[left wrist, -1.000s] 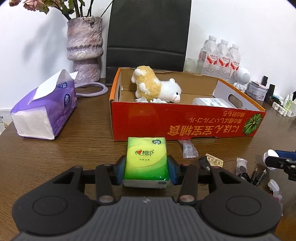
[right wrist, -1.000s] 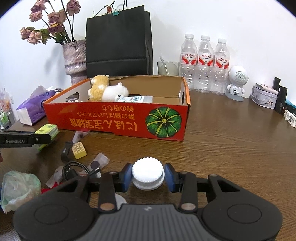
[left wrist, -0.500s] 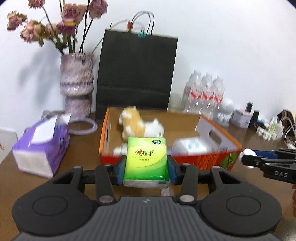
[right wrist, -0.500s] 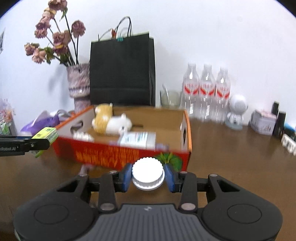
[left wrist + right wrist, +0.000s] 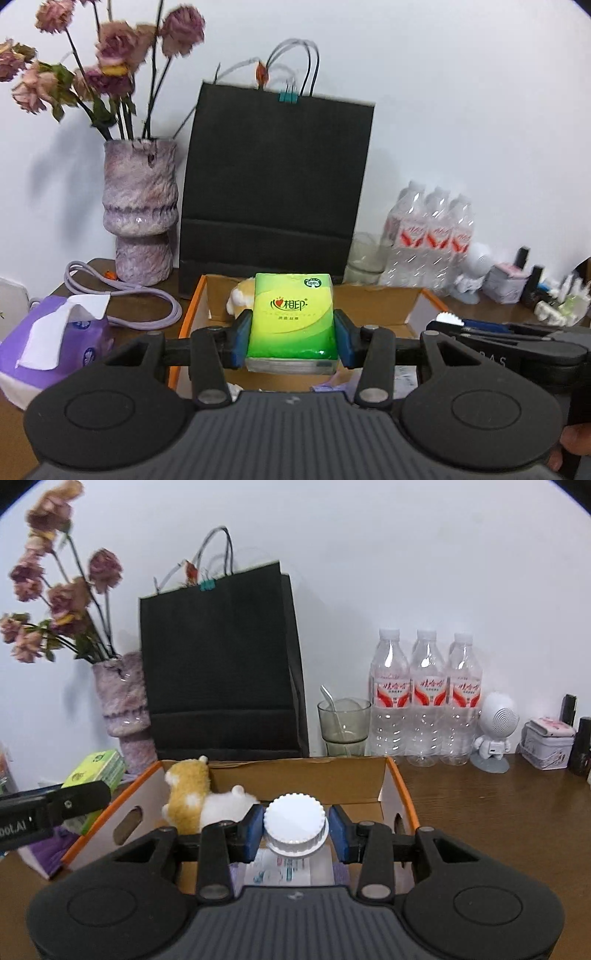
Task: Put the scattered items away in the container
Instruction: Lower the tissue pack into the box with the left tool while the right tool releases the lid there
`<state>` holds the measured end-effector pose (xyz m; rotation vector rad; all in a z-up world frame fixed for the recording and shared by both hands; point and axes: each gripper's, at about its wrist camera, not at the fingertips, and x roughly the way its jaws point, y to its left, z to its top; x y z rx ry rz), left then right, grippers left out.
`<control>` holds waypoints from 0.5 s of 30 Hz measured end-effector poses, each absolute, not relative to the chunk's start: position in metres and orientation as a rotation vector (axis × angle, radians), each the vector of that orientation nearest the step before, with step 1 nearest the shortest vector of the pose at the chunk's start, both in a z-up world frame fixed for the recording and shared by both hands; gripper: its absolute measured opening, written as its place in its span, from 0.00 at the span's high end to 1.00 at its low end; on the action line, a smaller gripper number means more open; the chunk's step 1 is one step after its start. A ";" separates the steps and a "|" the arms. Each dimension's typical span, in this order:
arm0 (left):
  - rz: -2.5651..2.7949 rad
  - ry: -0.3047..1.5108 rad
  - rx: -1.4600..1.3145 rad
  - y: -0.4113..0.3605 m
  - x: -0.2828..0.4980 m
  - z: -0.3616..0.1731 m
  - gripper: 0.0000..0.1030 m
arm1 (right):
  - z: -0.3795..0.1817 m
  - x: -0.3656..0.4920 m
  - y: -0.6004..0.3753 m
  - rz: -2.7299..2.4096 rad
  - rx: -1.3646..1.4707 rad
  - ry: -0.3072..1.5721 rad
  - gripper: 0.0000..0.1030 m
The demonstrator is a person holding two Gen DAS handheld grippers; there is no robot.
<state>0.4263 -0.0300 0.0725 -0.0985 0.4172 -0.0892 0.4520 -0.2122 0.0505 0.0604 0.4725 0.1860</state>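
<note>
My left gripper (image 5: 291, 341) is shut on a green tissue pack (image 5: 292, 314) and holds it in the air over the left part of the orange cardboard box (image 5: 192, 314). My right gripper (image 5: 295, 830) is shut on a white ribbed-cap container (image 5: 295, 821) and holds it over the right part of the same box (image 5: 400, 794). A plush toy (image 5: 192, 794) and a flat white packet (image 5: 284, 871) lie inside the box. The left gripper with the green pack shows at the left in the right wrist view (image 5: 96, 775). The right gripper shows at the right in the left wrist view (image 5: 480, 328).
A purple tissue box (image 5: 55, 347) sits left of the box. Behind it stand a vase of dried flowers (image 5: 140, 218), a black paper bag (image 5: 277, 192), a glass (image 5: 343, 727), three water bottles (image 5: 424, 698), a small white robot figure (image 5: 495, 734) and a tin (image 5: 548, 742).
Both grippers have risen from the table and moved forward over the box, each still holding its item. The loose items on the table have dropped out of view.
</note>
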 end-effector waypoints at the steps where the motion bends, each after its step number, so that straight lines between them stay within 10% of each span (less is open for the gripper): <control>1: -0.082 0.432 -0.092 -0.031 0.433 0.068 0.56 | 0.049 0.458 -0.211 0.180 0.059 0.482 0.64; 11: -0.047 0.498 -0.075 -0.030 0.447 0.048 0.52 | 0.038 0.472 -0.207 0.172 0.043 0.529 0.64; 13: -0.032 0.505 -0.077 -0.029 0.447 0.048 0.07 | 0.038 0.472 -0.208 0.180 0.048 0.536 0.60; 15: -0.009 0.498 -0.071 -0.029 0.446 0.049 0.00 | 0.038 0.473 -0.209 0.188 0.038 0.560 0.05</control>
